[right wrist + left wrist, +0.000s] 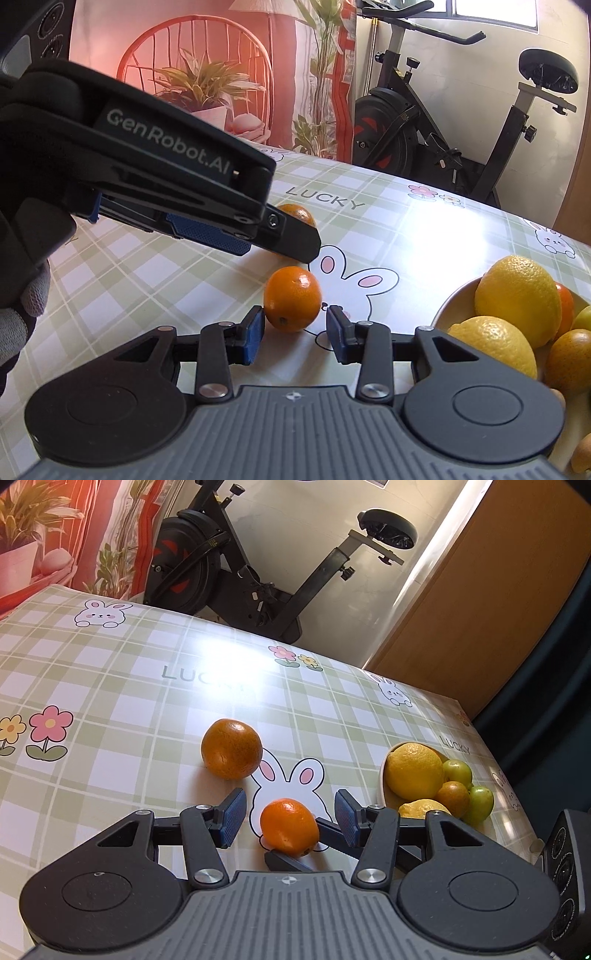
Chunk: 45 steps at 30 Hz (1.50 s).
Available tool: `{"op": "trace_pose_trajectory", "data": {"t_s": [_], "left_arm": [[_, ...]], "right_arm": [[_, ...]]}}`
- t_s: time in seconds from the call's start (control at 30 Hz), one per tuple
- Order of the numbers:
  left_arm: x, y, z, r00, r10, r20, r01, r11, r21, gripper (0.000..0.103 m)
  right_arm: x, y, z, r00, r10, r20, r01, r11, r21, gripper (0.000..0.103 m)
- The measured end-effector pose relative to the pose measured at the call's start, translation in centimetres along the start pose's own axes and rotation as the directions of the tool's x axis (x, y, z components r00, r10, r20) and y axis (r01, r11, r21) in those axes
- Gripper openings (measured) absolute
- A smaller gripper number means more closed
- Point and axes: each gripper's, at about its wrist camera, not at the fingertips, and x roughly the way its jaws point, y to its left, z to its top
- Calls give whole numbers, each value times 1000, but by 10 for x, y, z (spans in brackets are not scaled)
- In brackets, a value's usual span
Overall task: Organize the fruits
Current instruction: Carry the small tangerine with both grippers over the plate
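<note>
1. Table (110, 701): covered with a green-and-white check cloth printed with rabbits, flowers and the word LUCKY.
2. Near orange (290, 827): small, resting on the cloth over a rabbit print (295, 775), close to the near edge and left of the bowl.
3. Far orange (231, 748): larger and duller in peel, sitting on the cloth just beyond and to the left of the near orange, apart from it.
4. Bowl (380, 775): pale, at the right side of the table. It holds a large lemon (413, 771), a second lemon (421, 806) nearer, two green fruits (458, 771) and a small brownish-orange fruit (453, 794), all packed together.
5. Right gripper (295, 310): low over the cloth, its jaws drawn in on the near orange. The blue pads (255, 332) take only the near part of the fruit at their very tips, one on each side.
6. Left gripper (290, 795): carried in a gloved hand (22, 314), tilted down above the two oranges. Its jaws stand apart with nothing gripped.
7. Exercise bike (258, 572): black, standing on the floor beyond the far edge of the table.
</note>
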Motion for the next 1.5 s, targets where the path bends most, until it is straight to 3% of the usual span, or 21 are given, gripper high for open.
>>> {"op": "trace_pose_trajectory", "data": {"t_s": [0.47, 0.83, 0.93, 1.5], "left_arm": [[18, 5, -13, 998, 21, -53, -23, 999, -39, 47], [13, 3, -18, 999, 27, -32, -28, 999, -32, 47], [9, 0, -20, 1000, 20, -17, -20, 1000, -10, 40], [-3, -7, -27, 1000, 20, 12, -20, 1000, 12, 39]], "right_arm": [[0, -3, -1, 1000, 20, -2, -20, 1000, 3, 39], [-1, -3, -1, 1000, 18, 3, -18, 1000, 11, 38], [-1, -2, -1, 1000, 17, 4, -17, 1000, 16, 38], [-9, -4, -5, 999, 44, 32, -45, 998, 51, 35]]}}
